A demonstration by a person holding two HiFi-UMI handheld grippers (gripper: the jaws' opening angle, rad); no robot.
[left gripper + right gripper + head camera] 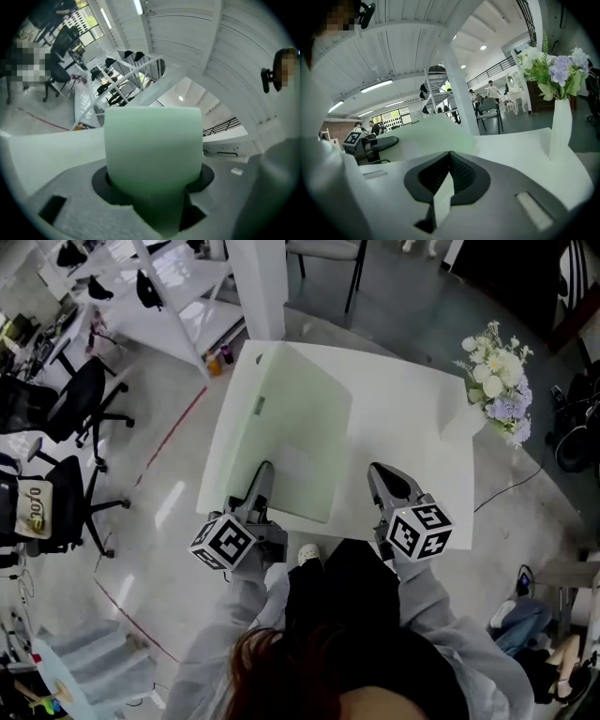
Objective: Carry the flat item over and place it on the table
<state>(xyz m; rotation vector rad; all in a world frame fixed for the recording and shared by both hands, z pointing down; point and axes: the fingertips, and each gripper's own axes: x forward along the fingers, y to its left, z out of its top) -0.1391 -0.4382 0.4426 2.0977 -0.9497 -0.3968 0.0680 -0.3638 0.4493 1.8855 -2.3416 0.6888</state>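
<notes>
The head view is looking steeply down, with the white table (pixel 412 427) filling mid-frame. The left gripper view is sitting right against the green sheet (pixel 152 145), facing the shelves (pixel 119 82) at upper left. The right gripper view is skimming low across that table toward the vase (pixel 560 129), also showing upper right in the head view.

Seen along the left claw (pixel 262 474), the pale green sheet (pixel 152 150) it grips blocks most of what lies ahead. The sheet's label (pixel 260 406) is too small to read. A chair (pixel 328 254) beyond the desk (pixel 412 418) is cut off.
</notes>
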